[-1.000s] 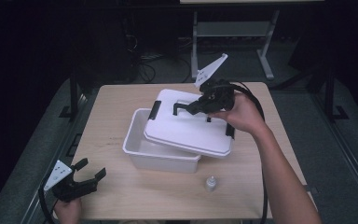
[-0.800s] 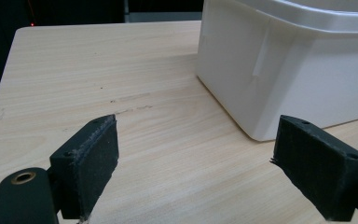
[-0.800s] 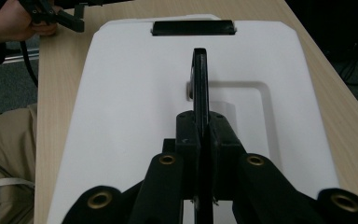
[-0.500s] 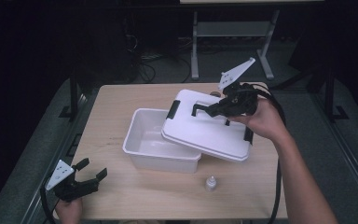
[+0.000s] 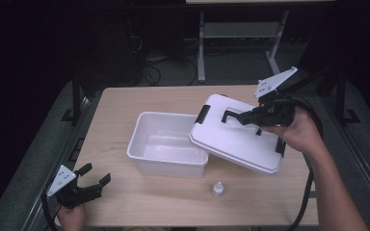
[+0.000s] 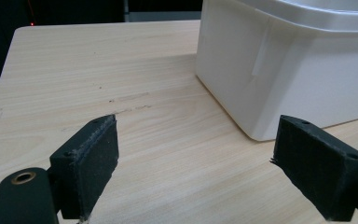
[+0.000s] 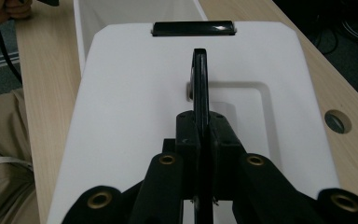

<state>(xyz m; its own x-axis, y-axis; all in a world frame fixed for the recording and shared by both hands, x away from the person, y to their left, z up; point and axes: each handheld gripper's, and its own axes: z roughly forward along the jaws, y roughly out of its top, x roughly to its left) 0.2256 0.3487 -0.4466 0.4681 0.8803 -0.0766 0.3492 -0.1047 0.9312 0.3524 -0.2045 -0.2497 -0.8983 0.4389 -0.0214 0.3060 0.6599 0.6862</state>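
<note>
A: Where is the lid seen?

B: Right of centre in the high view, tilted, its left edge over the right rim of the open white bin. Its black handle is clamped edge-on in the right claw, whose pads are pressed shut on it.

A: And the left claw?

B: At the lower left of the frame, jaws spread wide with nothing held, low over the wooden surface. A small bottle is stood below the bin.
</note>
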